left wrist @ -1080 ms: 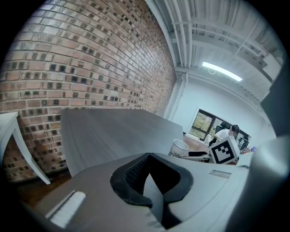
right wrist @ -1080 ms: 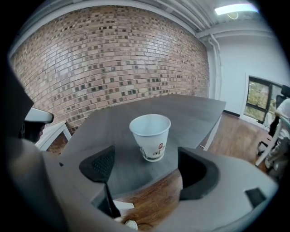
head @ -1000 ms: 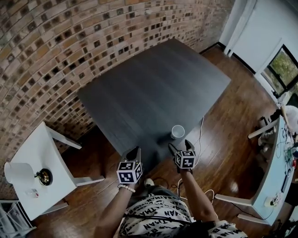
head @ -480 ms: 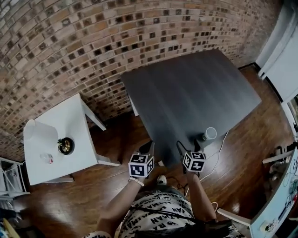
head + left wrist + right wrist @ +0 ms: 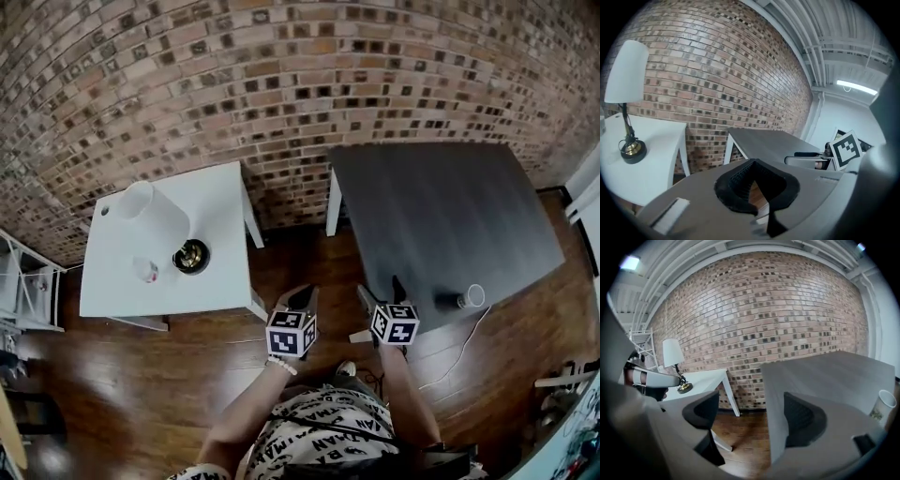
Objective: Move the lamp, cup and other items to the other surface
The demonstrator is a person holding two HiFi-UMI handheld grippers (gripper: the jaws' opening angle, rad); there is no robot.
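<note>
**Task status.** One item appears transferred, and two remain.

- The white paper cup point(image 5: 472, 297) stands upright on the dark grey matte rectangular surface point(image 5: 441, 216). It is at the near edge, just to the right of the right tongs point(image 5: 382, 292).
- The lamp with the white cylindrical shade point(image 5: 155, 214) sits on the white square surface point(image 5: 216, 202), ahead and well to the left of the left tongs point(image 5: 302, 298).
- A small clear glass-like item point(image 5: 145, 270) stands just beside the lamp base, on the side away from the tongs.

**Tongs state.**

- Left tongs: jaws together, with only a narrow slit between the pads. Nothing is held.
- Right tongs: jaws apart. Only floor and the surface edge show between them.
- Both tongs hang over the glossy brown wood floor point(image 5: 141, 375), in the gap between the two surfaces.

**Materials and shapes.**

- Lamp: smooth matte shade, thin dark stem, and a round black base with a brass-coloured centre. It is probably top-heavy.
- Cup: thin, tapered and light, with a faint print.
- Tong pads: black and ribbed, set in grey moulded bodies.
- Brick wall point(image 5: 281, 84): rough red-brown masonry beyond both surfaces.
</note>
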